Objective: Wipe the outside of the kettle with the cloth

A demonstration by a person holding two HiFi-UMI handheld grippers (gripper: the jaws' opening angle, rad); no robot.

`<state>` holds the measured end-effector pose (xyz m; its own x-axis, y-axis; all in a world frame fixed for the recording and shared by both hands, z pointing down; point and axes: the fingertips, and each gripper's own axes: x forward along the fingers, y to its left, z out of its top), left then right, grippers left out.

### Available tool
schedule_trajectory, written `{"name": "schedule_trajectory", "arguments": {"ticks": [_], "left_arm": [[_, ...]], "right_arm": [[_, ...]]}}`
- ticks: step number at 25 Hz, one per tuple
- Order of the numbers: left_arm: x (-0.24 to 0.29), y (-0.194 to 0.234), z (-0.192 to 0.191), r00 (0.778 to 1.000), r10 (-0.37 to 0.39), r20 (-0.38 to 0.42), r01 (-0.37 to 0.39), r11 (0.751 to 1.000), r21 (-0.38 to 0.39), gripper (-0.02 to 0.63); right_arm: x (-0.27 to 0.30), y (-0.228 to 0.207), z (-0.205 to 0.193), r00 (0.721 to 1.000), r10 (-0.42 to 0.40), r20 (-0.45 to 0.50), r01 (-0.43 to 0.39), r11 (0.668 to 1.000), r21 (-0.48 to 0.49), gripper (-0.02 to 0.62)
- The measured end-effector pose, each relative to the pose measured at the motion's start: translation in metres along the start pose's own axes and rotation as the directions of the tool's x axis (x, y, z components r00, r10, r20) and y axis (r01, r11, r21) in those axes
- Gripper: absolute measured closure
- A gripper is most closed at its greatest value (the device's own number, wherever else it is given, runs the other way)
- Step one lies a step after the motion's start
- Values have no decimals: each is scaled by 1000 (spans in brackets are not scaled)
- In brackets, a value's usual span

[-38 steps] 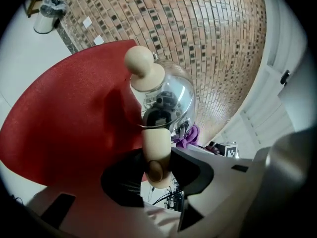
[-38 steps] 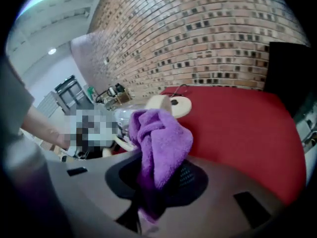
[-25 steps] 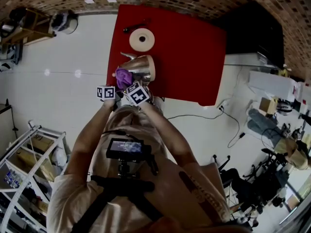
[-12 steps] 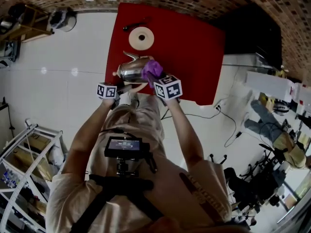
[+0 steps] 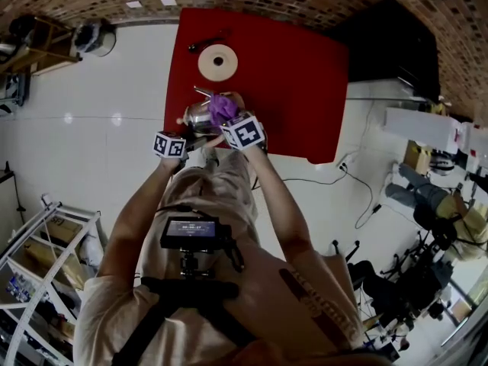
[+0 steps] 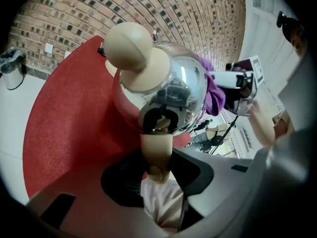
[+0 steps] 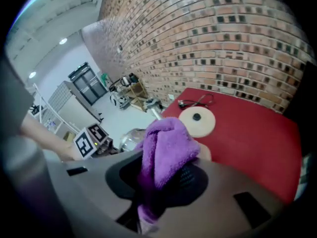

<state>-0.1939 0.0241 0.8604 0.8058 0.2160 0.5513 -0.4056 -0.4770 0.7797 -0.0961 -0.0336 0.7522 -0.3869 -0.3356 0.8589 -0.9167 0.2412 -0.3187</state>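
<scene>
On the red table (image 5: pixel 297 75) the shiny steel kettle (image 5: pixel 200 114) leans tilted. Its beige handle (image 6: pixel 156 145) sits between the jaws of my left gripper (image 6: pixel 157 155), which is shut on it; the round beige lid knob (image 6: pixel 129 46) faces the camera. My right gripper (image 5: pixel 229 120) is shut on the purple cloth (image 7: pixel 166 150) and presses it on the kettle's upper right side, the cloth (image 5: pixel 223 107) showing over the steel. In the left gripper view the cloth (image 6: pixel 214 90) hugs the kettle body (image 6: pixel 185 90). The left gripper (image 5: pixel 185 134) is at the kettle's near left.
A round beige disc (image 5: pixel 218 62) lies on the table behind the kettle, with a black cable (image 5: pixel 206 43) beyond it. The kettle stands near the table's front left corner, white floor to the left. A metal rack (image 5: pixel 46 235) stands at lower left.
The right gripper carried the cloth from the kettle's left front across to its right side, then back a little toward the top. The kettle rolled slightly in the left gripper.
</scene>
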Motion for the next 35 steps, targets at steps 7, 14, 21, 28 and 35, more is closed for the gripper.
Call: {"name": "schedule_trajectory", "arguments": {"ticks": [7, 14, 21, 28, 35], "left_arm": [[-3, 3, 0, 999, 5, -39, -3, 998, 59, 453], [-1, 1, -4, 997, 37, -71, -30, 995, 96, 453], [3, -3, 0, 995, 50, -85, -38, 990, 139, 454], [1, -4, 8, 992, 63, -108, -41, 979, 199, 454], [-2, -8, 20, 992, 78, -97, -55, 975, 215, 453]], "right_arm": [[-49, -76, -19, 989, -142, 39, 135, 982, 131, 497], [9, 99, 73, 987, 158, -27, -156, 911, -383, 495], [20, 13, 27, 989, 84, -121, -115, 953, -280, 489], [0, -113, -22, 999, 40, -8, -39, 991, 128, 494], [-23, -147, -85, 995, -4, 98, -35, 920, 389, 497]]}}
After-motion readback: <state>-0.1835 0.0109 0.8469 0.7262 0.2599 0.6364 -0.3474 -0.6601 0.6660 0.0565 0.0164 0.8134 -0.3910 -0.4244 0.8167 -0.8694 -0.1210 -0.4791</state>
